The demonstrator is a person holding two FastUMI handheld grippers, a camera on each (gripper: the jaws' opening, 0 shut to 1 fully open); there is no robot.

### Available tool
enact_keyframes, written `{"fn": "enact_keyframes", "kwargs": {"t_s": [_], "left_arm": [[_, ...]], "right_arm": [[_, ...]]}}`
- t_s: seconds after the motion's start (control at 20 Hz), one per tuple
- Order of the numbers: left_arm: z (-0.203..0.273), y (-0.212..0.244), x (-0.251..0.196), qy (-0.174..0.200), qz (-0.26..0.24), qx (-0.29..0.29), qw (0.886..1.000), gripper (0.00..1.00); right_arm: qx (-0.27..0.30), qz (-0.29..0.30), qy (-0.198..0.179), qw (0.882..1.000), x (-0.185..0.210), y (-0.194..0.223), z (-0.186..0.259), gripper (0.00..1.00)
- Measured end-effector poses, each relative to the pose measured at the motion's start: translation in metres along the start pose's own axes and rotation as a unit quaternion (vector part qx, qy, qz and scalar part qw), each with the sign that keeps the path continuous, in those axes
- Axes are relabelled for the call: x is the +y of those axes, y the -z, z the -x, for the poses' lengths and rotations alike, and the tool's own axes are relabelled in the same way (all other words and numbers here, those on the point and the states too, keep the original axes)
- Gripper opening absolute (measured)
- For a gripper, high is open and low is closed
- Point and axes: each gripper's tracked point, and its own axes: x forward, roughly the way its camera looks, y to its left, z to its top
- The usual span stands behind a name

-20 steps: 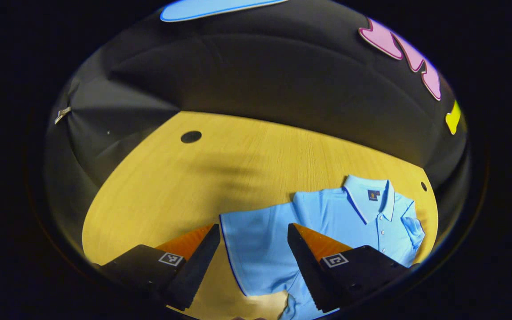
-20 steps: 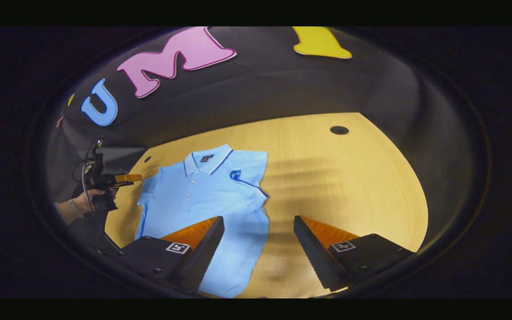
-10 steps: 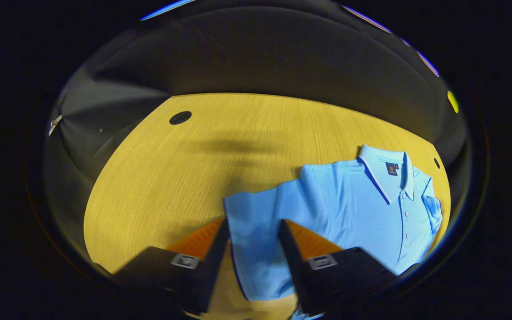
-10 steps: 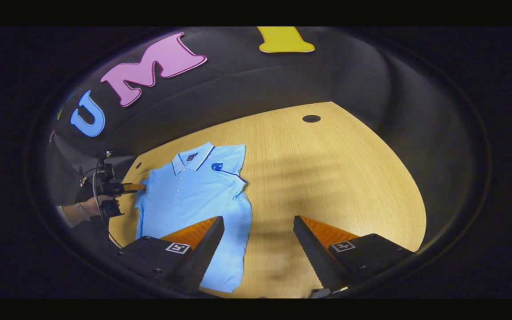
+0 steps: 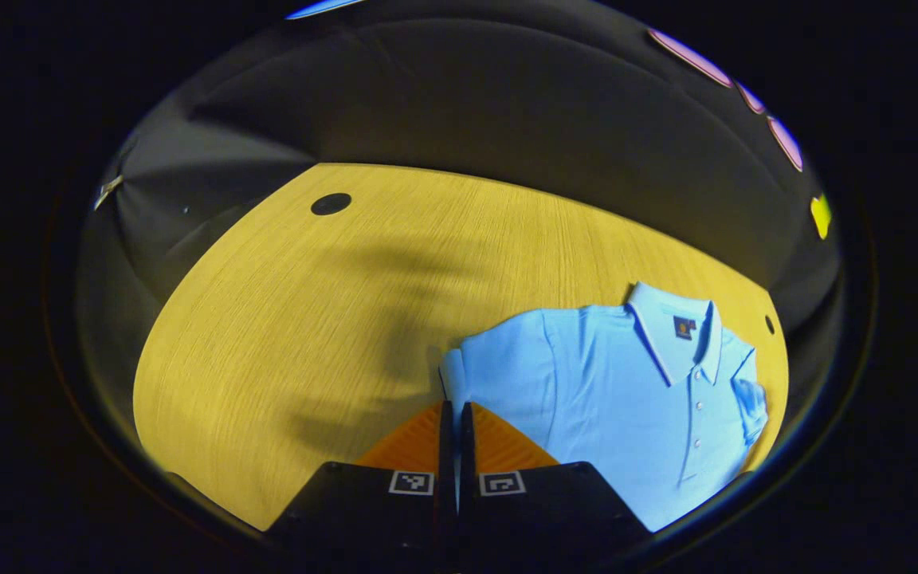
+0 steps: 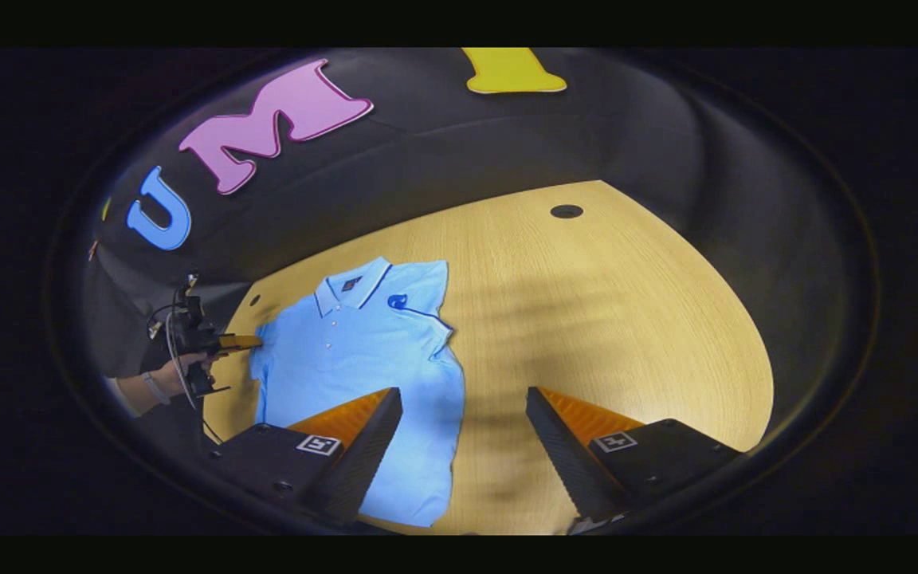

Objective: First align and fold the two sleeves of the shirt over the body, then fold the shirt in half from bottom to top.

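Surface: wooden table (image 5: 284,319) inside black-walled booth
Shirt: blue polo (image 6: 355,351) lies flat, collar away from both tools; its right sleeve (image 6: 415,307) already folded over the body
Left sleeve: sleeve (image 5: 499,367) just ahead of left gripper (image 5: 453,414); fingers together on its edge, apparently clamped to carry it inward
Right gripper: right gripper (image 6: 463,434) fingers apart, clear above shirt's side, holding nothing
Change: left fingers, apart one second ago, have closed
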Motion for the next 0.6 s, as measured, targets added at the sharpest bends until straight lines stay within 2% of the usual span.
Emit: {"fn": "enact_keyframes", "kwargs": {"t_s": [0.15,0.25,0.35,0.4,0.6], "left_arm": [[0.017,-0.022,-0.025,0.031,-0.01,-0.032,0.999,0.07],[0.023,-0.027,-0.041,0.048,-0.036,-0.04,0.997,0.06],[0.027,-0.023,-0.063,0.072,-0.059,-0.034,0.995,0.1],[0.028,-0.019,-0.073,0.081,-0.068,-0.028,0.994,0.06],[0.018,0.002,-0.097,0.085,-0.12,0.01,0.989,0.08]], "right_arm": [[0.0,-0.006,-0.006,1.0,0.003,-0.001,0.0,0.98],[-0.001,-0.008,-0.009,1.0,0.006,-0.003,-0.001,0.98],[-0.007,-0.009,-0.014,1.0,0.01,-0.006,0.001,0.98],[-0.01,-0.007,-0.015,1.0,0.01,-0.006,0.003,0.98],[-0.003,0.018,-0.01,1.0,0.004,0.004,0.008,0.98]]}}
